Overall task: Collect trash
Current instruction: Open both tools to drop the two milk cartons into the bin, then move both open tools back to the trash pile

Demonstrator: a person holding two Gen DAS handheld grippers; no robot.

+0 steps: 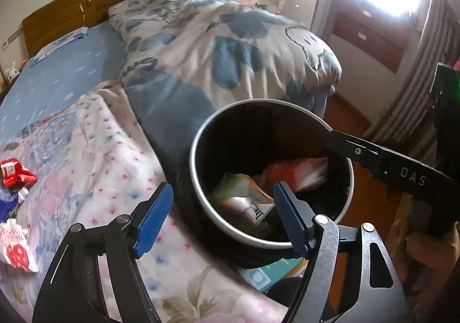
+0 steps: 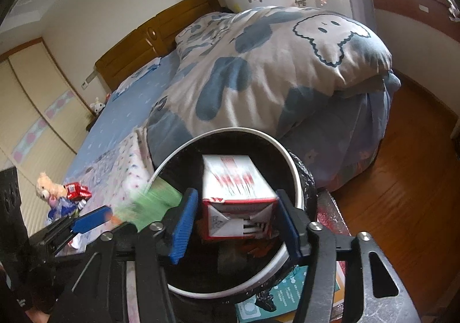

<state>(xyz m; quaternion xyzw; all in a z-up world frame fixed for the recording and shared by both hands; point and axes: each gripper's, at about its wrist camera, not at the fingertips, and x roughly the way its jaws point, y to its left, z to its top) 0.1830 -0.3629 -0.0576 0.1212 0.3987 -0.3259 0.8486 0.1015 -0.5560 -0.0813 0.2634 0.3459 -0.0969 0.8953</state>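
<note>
Two wrappers [image 1: 14, 176] on bedspread [image 1: 95, 156] beside bin [image 1: 198, 147].

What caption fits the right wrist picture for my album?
Right tool over the bin, a white-and-red box between its blue fingers, beside the bed.

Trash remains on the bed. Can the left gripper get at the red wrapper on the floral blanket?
Probably yes. The left gripper is open and empty above the bin, and the red wrapper lies uncovered on the blanket off to its left, with nothing between them.
</note>
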